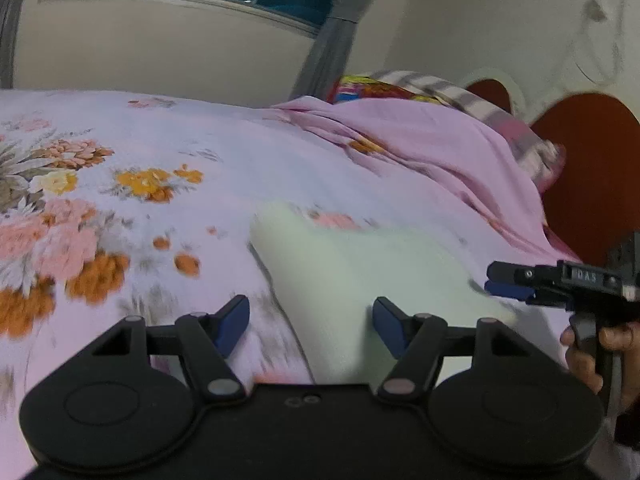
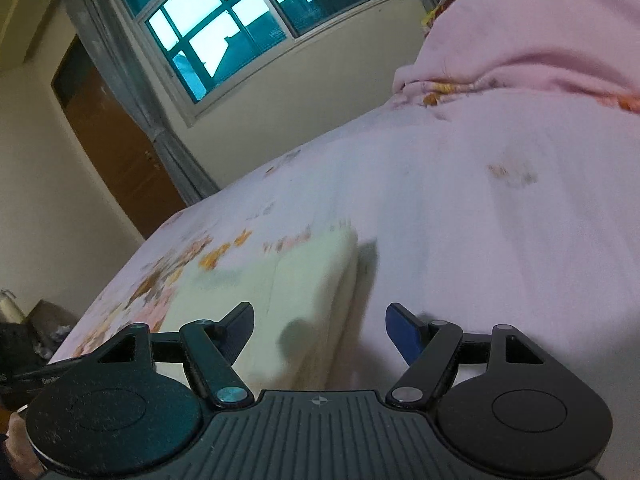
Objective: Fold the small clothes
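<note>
The pale green garment (image 1: 360,280) lay flat, perhaps part-folded, on the floral bedsheet (image 1: 120,200), both the left gripper (image 1: 311,326) and right gripper (image 2: 320,330) spread wide and empty, folds apparently remaining

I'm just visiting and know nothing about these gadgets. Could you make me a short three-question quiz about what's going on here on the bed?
1. True or false: the left gripper is open, clamping nothing.
2. What does the pale green cloth lie on? A) a bare wooden floor B) the floral bedsheet C) a chair
3. Fill in: in the left wrist view, the right gripper comes in from the ____ side of the cloth.

Key: 1 true; 2 B; 3 right.
</note>
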Motion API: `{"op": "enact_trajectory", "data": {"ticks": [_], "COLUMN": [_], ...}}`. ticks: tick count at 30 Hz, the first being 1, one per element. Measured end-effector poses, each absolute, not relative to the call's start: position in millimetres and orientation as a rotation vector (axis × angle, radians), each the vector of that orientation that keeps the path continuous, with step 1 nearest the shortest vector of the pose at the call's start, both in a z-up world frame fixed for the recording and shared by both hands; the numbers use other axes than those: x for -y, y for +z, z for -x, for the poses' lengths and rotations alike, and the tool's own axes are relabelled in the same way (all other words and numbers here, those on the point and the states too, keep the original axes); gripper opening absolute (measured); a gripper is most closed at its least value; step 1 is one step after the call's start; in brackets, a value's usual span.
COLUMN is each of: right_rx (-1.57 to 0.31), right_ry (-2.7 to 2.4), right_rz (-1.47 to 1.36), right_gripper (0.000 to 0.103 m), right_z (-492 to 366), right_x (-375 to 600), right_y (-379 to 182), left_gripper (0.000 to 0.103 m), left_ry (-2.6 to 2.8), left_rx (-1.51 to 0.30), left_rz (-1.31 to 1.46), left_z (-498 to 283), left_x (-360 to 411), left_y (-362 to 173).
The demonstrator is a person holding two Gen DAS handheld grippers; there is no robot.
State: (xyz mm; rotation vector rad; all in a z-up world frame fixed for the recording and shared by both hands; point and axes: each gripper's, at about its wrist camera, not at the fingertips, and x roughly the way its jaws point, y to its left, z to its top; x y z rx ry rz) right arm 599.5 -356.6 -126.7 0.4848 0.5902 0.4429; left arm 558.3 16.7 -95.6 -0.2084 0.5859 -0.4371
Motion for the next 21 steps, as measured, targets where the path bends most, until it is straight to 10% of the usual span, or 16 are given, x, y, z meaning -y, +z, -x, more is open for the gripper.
{"op": "enact_trajectory", "data": {"ticks": [4, 8, 12, 17, 19, 21], "right_rx": [-0.636, -0.705, -0.745, -0.711, -0.675, -0.686], "right_ry": [0.415, 0.427, 0.341, 0.325, 0.347, 0.382], "right_rz": [-0.447, -0.418, -0.273, -0.283, -0.260, -0.229], "right_gripper": [0.073, 0.018, 0.014, 0.016, 0.031, 0.071], "right_z": [-645.8, -680.8, -695.1, -676.5, -653.7, -631.1], "right_x": [345.2, 331.1, 319.8, 326.4, 325.2, 319.2], "right_y": [-124.0, -135.5, -150.7, -139.5, -124.5, -116.8], "left_gripper": [0.068, 0.069, 0.070, 0.068, 0.068, 0.069], "left_ry": [-0.419, -0.419, -0.351, -0.310, -0.341, -0.378], "left_rx": [-0.622, -0.694, -0.706, -0.672, -0.641, -0.660], "left_rz": [0.283, 0.337, 0.176, 0.143, 0.138, 0.121], "left_z": [-604.8, -643.2, -654.9, -626.7, -600.1, -575.7], "left_x": [-22.6, -20.7, -2.1, -3.0, -6.2, -2.0], "left_y": [-95.2, -110.0, -122.7, -105.9, -93.7, -89.6]}}
